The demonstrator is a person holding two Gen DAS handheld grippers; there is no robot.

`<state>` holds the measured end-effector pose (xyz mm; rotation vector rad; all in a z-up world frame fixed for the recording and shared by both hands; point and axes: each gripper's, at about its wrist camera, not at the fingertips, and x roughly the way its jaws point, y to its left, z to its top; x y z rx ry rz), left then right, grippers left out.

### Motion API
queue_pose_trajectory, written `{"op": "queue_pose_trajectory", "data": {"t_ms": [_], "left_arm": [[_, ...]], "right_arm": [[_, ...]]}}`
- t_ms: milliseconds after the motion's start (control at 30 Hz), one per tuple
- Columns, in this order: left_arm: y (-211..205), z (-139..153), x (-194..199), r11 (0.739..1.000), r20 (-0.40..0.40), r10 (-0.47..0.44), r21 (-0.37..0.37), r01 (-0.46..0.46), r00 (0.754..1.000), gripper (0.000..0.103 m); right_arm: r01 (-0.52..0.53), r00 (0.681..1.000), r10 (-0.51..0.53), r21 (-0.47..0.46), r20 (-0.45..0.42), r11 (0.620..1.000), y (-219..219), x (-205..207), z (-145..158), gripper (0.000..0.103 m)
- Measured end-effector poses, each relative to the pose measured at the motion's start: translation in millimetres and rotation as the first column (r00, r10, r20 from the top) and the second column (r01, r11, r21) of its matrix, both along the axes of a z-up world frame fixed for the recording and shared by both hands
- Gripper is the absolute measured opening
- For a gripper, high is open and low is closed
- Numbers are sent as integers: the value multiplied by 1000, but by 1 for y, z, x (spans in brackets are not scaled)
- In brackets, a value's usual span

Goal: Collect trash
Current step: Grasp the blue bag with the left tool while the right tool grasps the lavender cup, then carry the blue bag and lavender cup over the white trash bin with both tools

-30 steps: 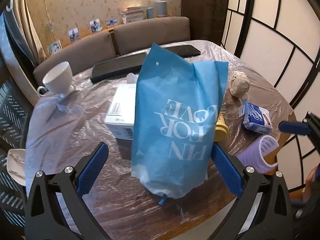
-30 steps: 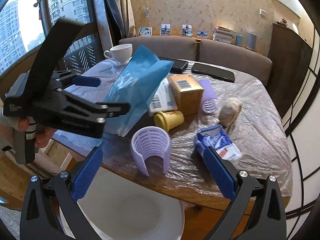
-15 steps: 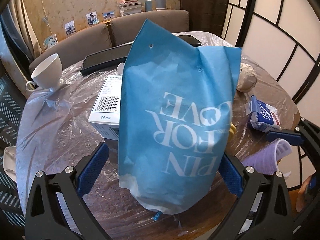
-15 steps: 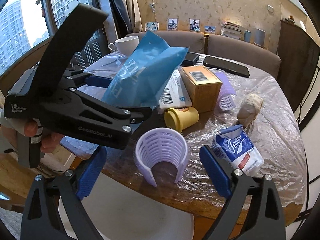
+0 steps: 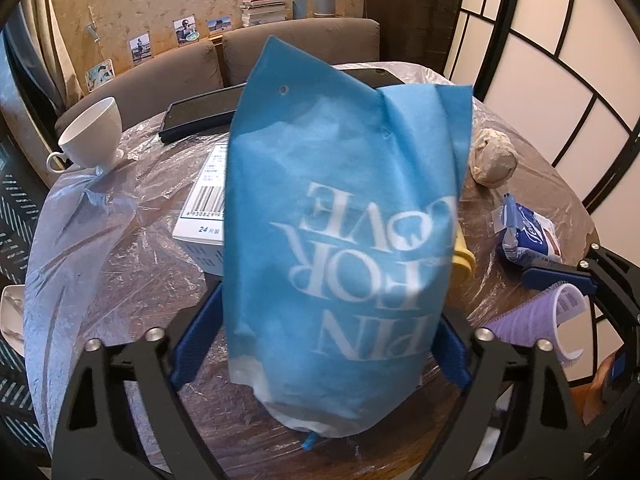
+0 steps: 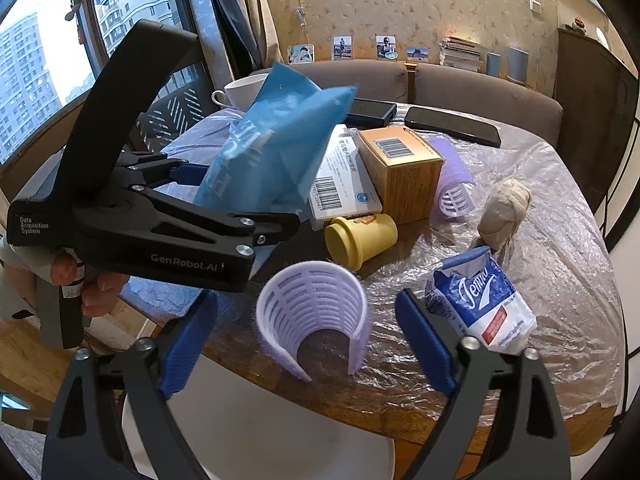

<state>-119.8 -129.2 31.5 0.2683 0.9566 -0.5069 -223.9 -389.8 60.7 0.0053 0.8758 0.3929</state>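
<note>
A blue fabric bag (image 5: 340, 208) with white lettering stands upright on the film-covered table (image 5: 132, 264). My left gripper (image 5: 326, 308) straddles its lower part. The jaws are closing, and the blue pads (image 5: 200, 336) sit right at the bag's sides without visibly squeezing it. In the right wrist view the left gripper (image 6: 224, 204) reaches in from the left around the bag (image 6: 272, 160). A lilac slotted hair roller (image 6: 312, 312) stands at the table's near edge between the closing jaws of my right gripper (image 6: 306, 298), with a gap on each side.
On the table lie a tissue pack (image 6: 484, 296), a yellow cup (image 6: 360, 236) on its side, a paper wad (image 6: 504, 212), a brown box (image 6: 400, 168), a white box (image 5: 204, 216), another roller (image 6: 454, 188) and a white teacup (image 5: 92, 136). A white stool (image 6: 260, 432) stands below.
Both grippers have narrowed their jaws. The left one has drawn closer around the blue bag, and the right one has come down nearer around the lilac roller.
</note>
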Motion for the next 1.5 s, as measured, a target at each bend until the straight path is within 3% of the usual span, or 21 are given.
{"op": "queue_pose_trajectory", "data": {"t_ms": [400, 533, 667, 867, 1233, 1500], "left_arm": [[2, 4, -5, 1000, 21, -5, 1, 5, 1000, 89], [5, 3, -6, 1000, 13, 4, -13, -4, 1000, 89], [5, 1, -3, 1000, -12, 3, -23, -4, 1000, 77], [-2, 2, -9, 1000, 20, -15, 9, 15, 1000, 67], [3, 6, -15, 1000, 15, -2, -18, 3, 1000, 52], [14, 13, -23, 999, 3, 16, -43, -16, 1000, 52]], "right_arm": [[6, 1000, -6, 25, -14, 1000, -1, 4, -8, 74], [2, 1000, -2, 18, -24, 1000, 0, 10, -12, 59], [-15, 999, 15, 12, -39, 1000, 2, 13, -16, 46], [-46, 998, 46, 25, -39, 999, 7, 13, -15, 43], [-26, 999, 29, 50, -46, 998, -1, 11, -8, 41], [-11, 999, 14, 60, -45, 998, -9, 13, -1, 41]]}}
